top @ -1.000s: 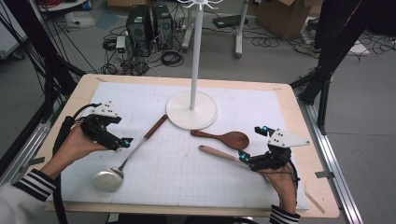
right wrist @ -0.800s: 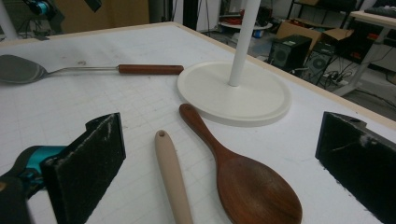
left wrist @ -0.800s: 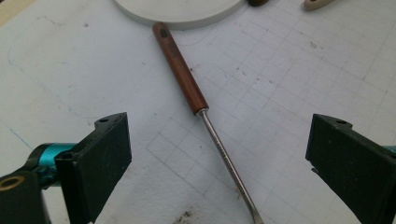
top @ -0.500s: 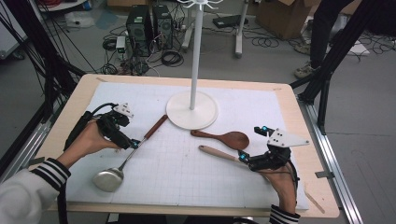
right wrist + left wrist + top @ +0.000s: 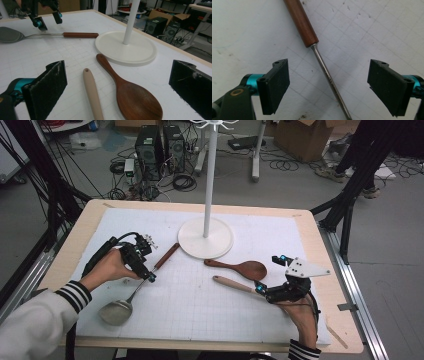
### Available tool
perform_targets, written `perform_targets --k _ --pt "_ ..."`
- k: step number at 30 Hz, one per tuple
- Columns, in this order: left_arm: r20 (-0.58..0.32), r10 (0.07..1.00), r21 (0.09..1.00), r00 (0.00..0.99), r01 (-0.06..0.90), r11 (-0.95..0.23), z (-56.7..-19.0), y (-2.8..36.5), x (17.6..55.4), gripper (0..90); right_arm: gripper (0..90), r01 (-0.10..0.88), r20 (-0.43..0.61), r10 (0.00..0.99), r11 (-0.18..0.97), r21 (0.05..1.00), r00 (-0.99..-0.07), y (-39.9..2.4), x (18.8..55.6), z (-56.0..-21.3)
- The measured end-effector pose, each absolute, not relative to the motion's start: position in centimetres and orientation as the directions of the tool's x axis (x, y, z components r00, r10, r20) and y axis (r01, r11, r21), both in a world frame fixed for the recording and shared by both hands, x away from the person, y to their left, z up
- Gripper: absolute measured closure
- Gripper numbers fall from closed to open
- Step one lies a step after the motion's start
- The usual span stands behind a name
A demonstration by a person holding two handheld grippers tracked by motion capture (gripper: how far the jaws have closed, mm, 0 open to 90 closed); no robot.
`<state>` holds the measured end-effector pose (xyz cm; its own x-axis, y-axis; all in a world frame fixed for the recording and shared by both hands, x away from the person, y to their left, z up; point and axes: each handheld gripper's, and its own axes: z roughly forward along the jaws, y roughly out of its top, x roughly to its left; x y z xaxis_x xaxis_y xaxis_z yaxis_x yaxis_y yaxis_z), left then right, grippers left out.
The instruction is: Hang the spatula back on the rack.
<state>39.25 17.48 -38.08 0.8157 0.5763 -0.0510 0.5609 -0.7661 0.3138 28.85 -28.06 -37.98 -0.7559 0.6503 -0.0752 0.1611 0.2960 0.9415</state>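
**Left jaws straddle ladle shaft on gridded mat**

White gridded mat (image 5: 200,300) covers a wooden table; cables and computer cases on the floor beyond. Left gripper (image 5: 328,85): jaws apart, have just been closing, metal shaft of the ladle (image 5: 325,72) between them, pads not touching it. Ladle lies flat, brown handle toward the white stand base (image 5: 205,238), bowl near the person's left sleeve. Right gripper (image 5: 117,90): jaws wide apart, just above the pale handle (image 5: 92,92) and dark wooden spoon (image 5: 132,97), gripping neither.
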Motion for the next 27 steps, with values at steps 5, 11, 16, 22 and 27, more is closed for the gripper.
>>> perform_targets --k 5,11,16,22,27 --pt "-0.074 0.606 0.263 0.792 0.602 -0.754 -38.4 16.8 39.8 25.7 0.7 0.158 -0.074 0.649 0.292 0.943 -0.757 -28.1 28.8 -38.0" --pt "-0.093 0.626 0.221 0.774 0.629 -0.745 -38.8 16.6 40.3 31.5 0.7 0.157 -0.073 0.649 0.290 0.944 -0.757 -28.2 28.8 -37.9" --pt "-0.103 0.652 0.185 0.751 0.658 -0.730 -39.0 16.4 40.7 41.4 0.7 0.157 -0.074 0.647 0.293 0.943 -0.759 -28.1 28.8 -37.9" --pt "-0.116 0.680 0.153 0.724 0.689 -0.708 -39.4 16.2 41.0 52.7 0.7 0.156 -0.075 0.647 0.292 0.944 -0.758 -28.1 28.8 -37.9" --pt "-0.114 0.702 0.125 0.703 0.711 -0.692 -39.6 16.1 41.2 60.8 0.7 0.153 -0.077 0.647 0.292 0.944 -0.759 -28.1 28.9 -37.9"
